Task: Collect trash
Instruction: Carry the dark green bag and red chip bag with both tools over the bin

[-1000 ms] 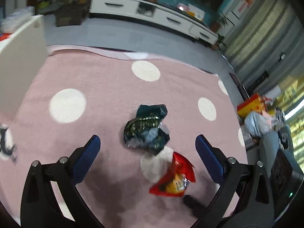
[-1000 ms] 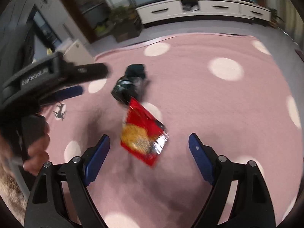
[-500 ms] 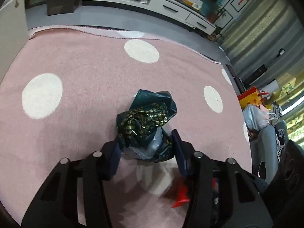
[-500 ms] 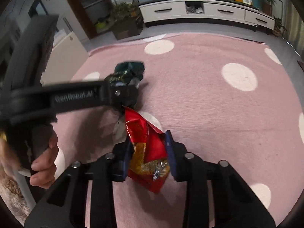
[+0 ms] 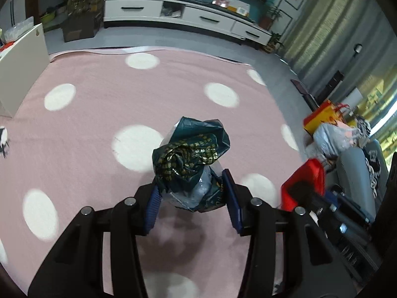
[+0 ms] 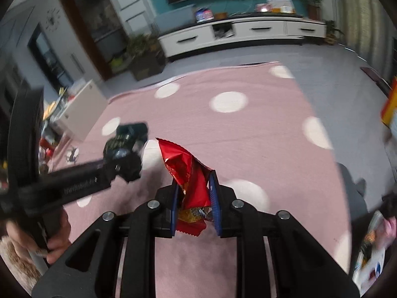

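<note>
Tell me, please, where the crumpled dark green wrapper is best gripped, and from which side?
Grip the dark green wrapper at its lower, narrower end, coming from the near side, one finger on each flank. The left gripper is shut there now; the bulkier crumpled top fans out beyond the pads.

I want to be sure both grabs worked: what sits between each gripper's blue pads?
Left wrist view: the dark green bag fills the left gripper. Right wrist view: the red snack wrapper is pinched in the right gripper.

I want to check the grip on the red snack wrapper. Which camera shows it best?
The right wrist view: the red snack wrapper sits sharp and central, pinched in the right gripper. The left wrist view catches it only as a red blur at its right side.
</note>
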`<state>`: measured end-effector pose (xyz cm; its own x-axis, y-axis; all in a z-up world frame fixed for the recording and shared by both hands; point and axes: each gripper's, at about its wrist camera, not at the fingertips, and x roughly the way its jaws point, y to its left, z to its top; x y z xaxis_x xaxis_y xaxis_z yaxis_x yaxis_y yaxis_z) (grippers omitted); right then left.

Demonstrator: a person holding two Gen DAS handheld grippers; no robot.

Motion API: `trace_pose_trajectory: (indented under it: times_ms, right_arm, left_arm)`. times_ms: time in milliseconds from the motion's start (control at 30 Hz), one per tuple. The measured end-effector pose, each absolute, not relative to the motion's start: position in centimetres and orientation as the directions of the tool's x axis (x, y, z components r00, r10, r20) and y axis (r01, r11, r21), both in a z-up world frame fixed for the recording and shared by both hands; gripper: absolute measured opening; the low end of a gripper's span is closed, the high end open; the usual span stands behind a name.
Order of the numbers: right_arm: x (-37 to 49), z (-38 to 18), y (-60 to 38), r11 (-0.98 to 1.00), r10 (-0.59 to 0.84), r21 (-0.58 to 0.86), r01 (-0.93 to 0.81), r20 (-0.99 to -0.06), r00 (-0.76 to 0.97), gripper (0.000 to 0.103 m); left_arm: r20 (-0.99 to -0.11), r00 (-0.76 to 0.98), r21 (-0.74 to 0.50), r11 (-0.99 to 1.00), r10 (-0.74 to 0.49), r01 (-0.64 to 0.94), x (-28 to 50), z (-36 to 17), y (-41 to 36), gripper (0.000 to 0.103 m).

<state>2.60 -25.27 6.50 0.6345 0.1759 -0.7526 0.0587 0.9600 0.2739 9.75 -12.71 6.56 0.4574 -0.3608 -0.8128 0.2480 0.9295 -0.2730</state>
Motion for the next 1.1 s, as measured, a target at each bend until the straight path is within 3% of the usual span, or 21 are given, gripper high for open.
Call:
trace_pose_trajectory:
  times_ms: [433, 600, 1000, 1100]
  right_arm:
    - [-12.0, 9.5, -41.5, 0.853, -0.215, 0.214, 0.476, -0.687, 0.694, 0.023]
    - [-14.9, 8.4, -45.1, 0.803, -0.227, 0.274, 0.528, -0.679, 0.698, 0.023]
    - [-19.0, 4.8, -51.3, 0.695, -0.246, 0.275, 0.665, -0.777, 0.579, 0.025]
    - [-19.2, 4.7, -51.5, 0.684, -0.243, 0.275, 0.675, -0.787, 0.567, 0.031]
  left_arm:
    - [-0.757, 0.427, -0.283, 0.838, -0.494, 0.467, -1.3, 8.6, -28.1, 0.048]
    - [-0.756, 0.393, -0.267, 0.795, -0.523, 0.545, -4.2, 7.9, -33.1, 0.048]
    - [-0.804, 0.264, -0.242, 0.699, -0.533, 0.673, -7.7, 4.5, -41.8, 0.05]
    - [-0.813, 0.239, -0.247, 0.686, -0.532, 0.685, -7.8, 3.8, -42.6, 0.054]
